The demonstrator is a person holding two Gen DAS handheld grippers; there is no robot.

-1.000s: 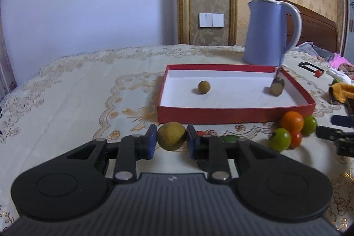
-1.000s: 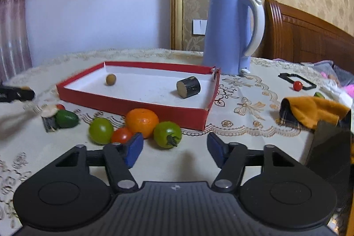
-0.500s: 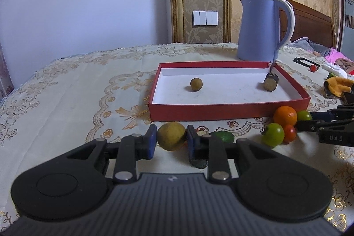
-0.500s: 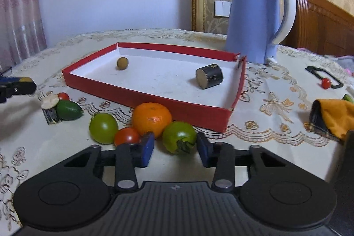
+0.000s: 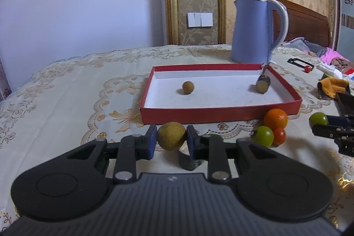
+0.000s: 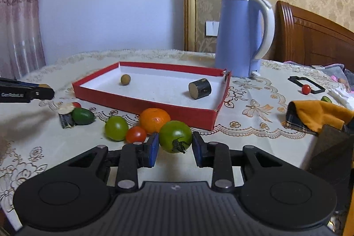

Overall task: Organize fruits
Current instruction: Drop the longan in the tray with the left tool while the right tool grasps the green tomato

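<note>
My left gripper [image 5: 171,141] is shut on a yellow-brown round fruit [image 5: 171,136], held above the tablecloth in front of the red tray [image 5: 221,113]. My right gripper [image 6: 175,147] is shut on a green tomato [image 6: 175,136], lifted just off the cloth; it also shows in the left wrist view [image 5: 318,119]. The tray holds a small brown fruit [image 5: 188,87] and a dark cylinder [image 5: 262,85]. An orange [image 6: 154,120], a second green tomato [image 6: 116,127] and a red cherry tomato [image 6: 136,134] lie before the tray.
A blue kettle [image 6: 243,37] stands behind the tray. A small green fruit [image 6: 82,116], a dark block [image 6: 66,119] and a red tomato [image 6: 76,104] lie at the left. An orange cloth [image 6: 318,114], a black frame [image 6: 306,83] and another red tomato [image 6: 306,89] lie at the right.
My right gripper moved in and closed on the green tomato, then lifted it away from the orange. My left gripper rose and drew back with its fruit held.
</note>
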